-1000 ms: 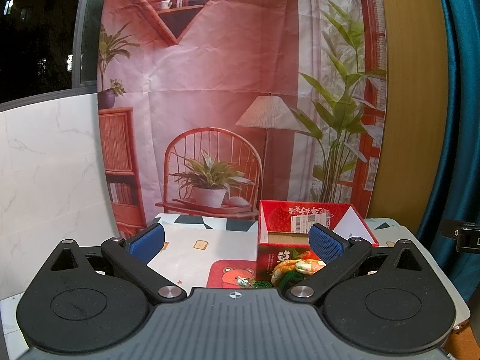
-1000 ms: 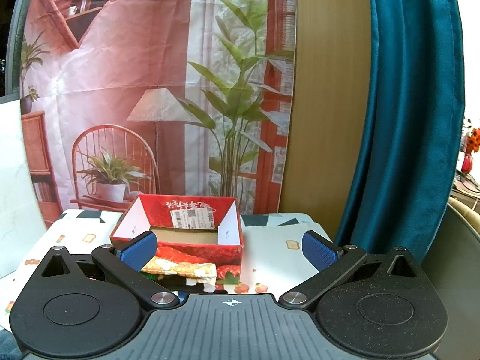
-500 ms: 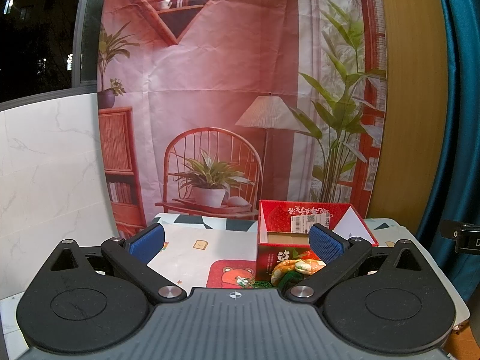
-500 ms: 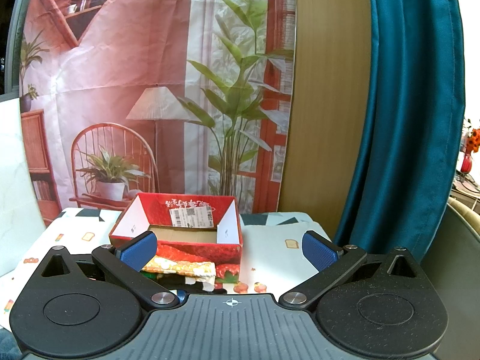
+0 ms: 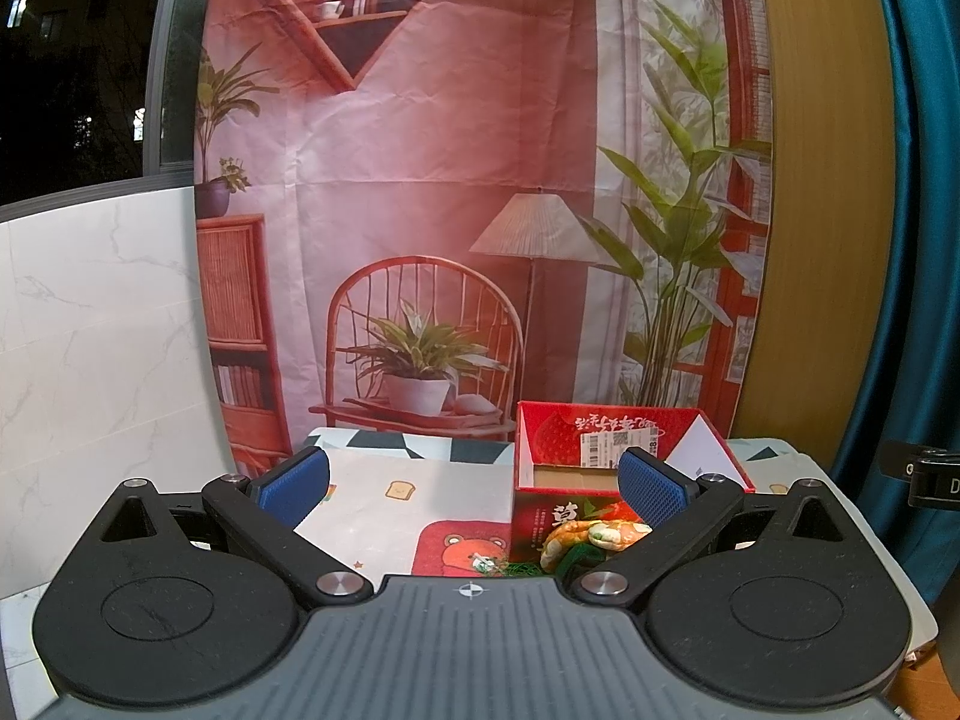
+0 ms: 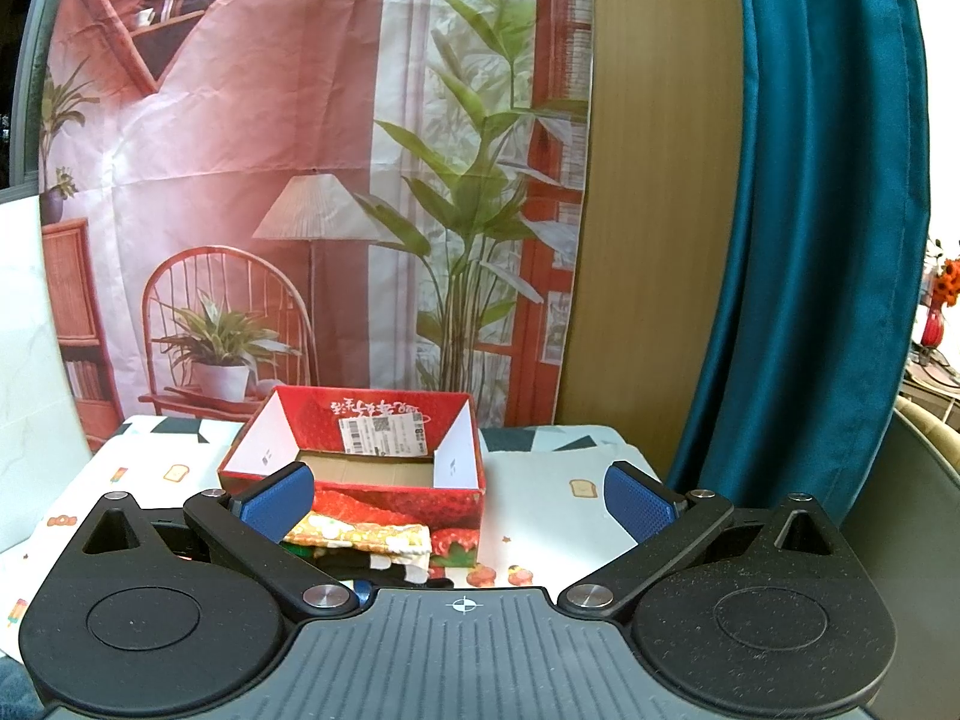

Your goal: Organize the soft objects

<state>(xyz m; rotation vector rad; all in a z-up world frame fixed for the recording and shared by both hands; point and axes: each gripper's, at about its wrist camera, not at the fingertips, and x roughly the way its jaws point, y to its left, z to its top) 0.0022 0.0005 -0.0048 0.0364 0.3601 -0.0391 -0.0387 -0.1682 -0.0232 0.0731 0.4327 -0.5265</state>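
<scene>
One red strawberry-print box (image 6: pixel 384 480) stands open on the surface (image 6: pixel 540 480), bearing one barcode label (image 6: pixel 384 435) under white script. Patterned soft items (image 6: pixel 360 537) lie touching its front. Left tool (image 5: pixel 474 483) and right tool (image 6: pixel 459 495) gape wide, empty.

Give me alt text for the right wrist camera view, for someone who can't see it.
An open hand-held gripper points at an open red box that looks empty, on a patterned tablecloth. Soft patterned items lie against the box's near side, with a printed room backdrop and teal curtain behind.
</scene>
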